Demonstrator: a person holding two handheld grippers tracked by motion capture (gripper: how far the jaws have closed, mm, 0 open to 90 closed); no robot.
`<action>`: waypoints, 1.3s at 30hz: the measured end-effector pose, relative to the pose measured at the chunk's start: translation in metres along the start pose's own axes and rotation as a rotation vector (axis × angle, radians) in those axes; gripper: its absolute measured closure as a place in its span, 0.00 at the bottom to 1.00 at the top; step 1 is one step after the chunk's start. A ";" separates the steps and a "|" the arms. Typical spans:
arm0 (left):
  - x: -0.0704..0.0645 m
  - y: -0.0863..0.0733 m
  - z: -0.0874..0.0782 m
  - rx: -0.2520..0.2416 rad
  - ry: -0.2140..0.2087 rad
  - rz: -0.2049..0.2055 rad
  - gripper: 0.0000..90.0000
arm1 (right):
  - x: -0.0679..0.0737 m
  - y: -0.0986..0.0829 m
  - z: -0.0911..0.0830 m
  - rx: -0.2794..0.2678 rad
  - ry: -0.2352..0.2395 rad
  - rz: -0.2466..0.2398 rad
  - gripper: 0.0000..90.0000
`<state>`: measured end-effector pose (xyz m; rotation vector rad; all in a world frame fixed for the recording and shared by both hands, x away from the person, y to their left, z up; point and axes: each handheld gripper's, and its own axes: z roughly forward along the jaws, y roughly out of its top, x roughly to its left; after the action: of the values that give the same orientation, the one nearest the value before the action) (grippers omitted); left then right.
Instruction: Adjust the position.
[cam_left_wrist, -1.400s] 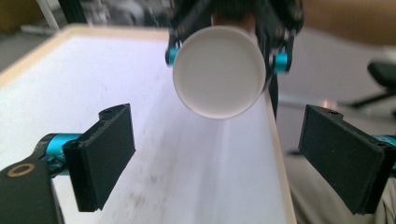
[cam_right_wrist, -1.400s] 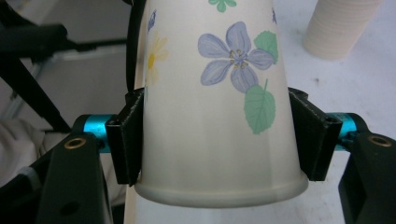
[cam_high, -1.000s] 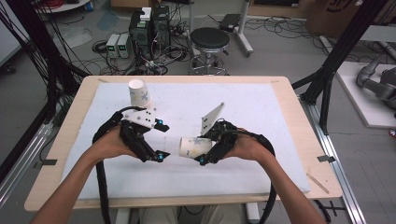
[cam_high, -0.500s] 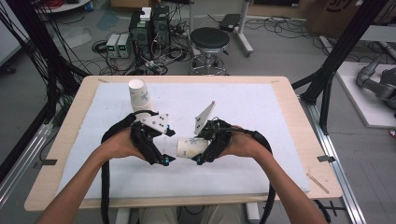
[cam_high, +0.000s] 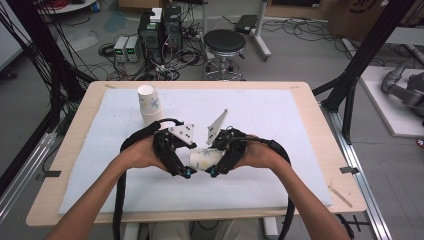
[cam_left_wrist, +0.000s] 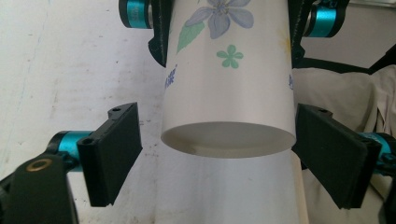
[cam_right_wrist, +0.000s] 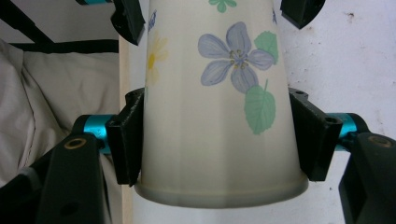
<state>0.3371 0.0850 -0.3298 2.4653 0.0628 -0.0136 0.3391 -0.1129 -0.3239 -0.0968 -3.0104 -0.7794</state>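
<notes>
Flowered paper cup (cam_high: 206, 158), on its side above the white mat (cam_high: 280, 125): right gripper (cam_high: 216, 172) clamps the rim end; left gripper (cam_high: 186, 173), jaws apart, flanks the base. Cup stack (cam_high: 149, 104) stands behind.

My right gripper view: white flower-printed paper cup (cam_right_wrist: 219, 107) cut off at top edge, mouth end unseen. High view: my 2 grippers cover most of cup. Stacked white paper cups (cam_high: 150, 104) behind: count too small to tell.

Paper cup (cam_right_wrist: 219, 107): white, printed with blue-violet flowers, green leaves, yellow bloom. Gripper (cam_right_wrist: 219, 140) jaws: black, teal fittings. Tabletop (cam_high: 310, 100): light wood, white mat.
</notes>
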 end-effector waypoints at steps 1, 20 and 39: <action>-0.001 0.000 0.001 -0.005 -0.002 -0.008 0.20 | 0.000 0.000 0.000 0.000 0.001 0.000 0.34; -0.001 0.002 0.005 -0.008 -0.023 0.020 0.41 | -0.001 0.000 0.002 0.007 0.007 -0.009 0.34; 0.001 -0.017 0.015 -0.035 -0.023 -0.022 0.41 | -0.004 -0.004 -0.008 -0.108 0.002 -0.005 0.17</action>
<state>0.3378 0.0885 -0.3520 2.4294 0.0800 -0.0503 0.3430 -0.1209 -0.3189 -0.0915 -2.9668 -0.9417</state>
